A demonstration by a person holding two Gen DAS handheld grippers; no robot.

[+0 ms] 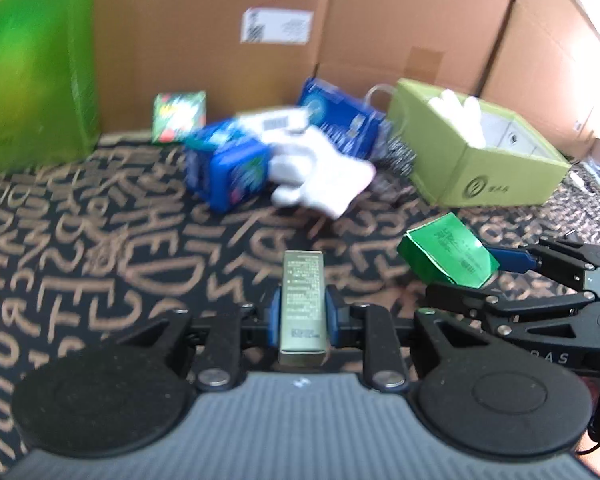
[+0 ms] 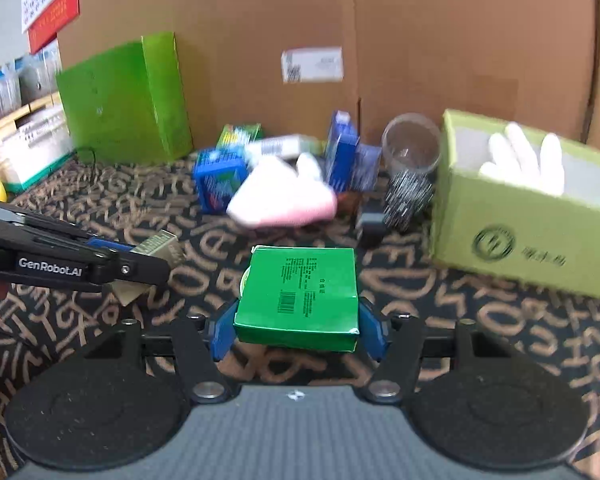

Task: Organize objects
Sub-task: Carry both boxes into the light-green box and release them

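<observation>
Slim olive box (image 1: 302,304) clamped narrow between the left gripper (image 1: 302,312) pads, lifted above the patterned cloth (image 1: 100,260). Flat green box (image 2: 298,298) gripped across its width by the right gripper (image 2: 298,330), jaws about half apart, also lifted. Open light-green carton (image 2: 520,240) right, white glove (image 2: 528,164) inside. Blue packets (image 2: 220,180) and pink-white cloth (image 2: 284,200) behind.

Each view looks forward and down along its own tool, close above the patterned tabletop (image 1: 100,240). Both face the cardboard wall (image 2: 260,20) at 12 o'clock, sharing the central clutter and the olive box (image 1: 488,160) at 2 o'clock.
</observation>
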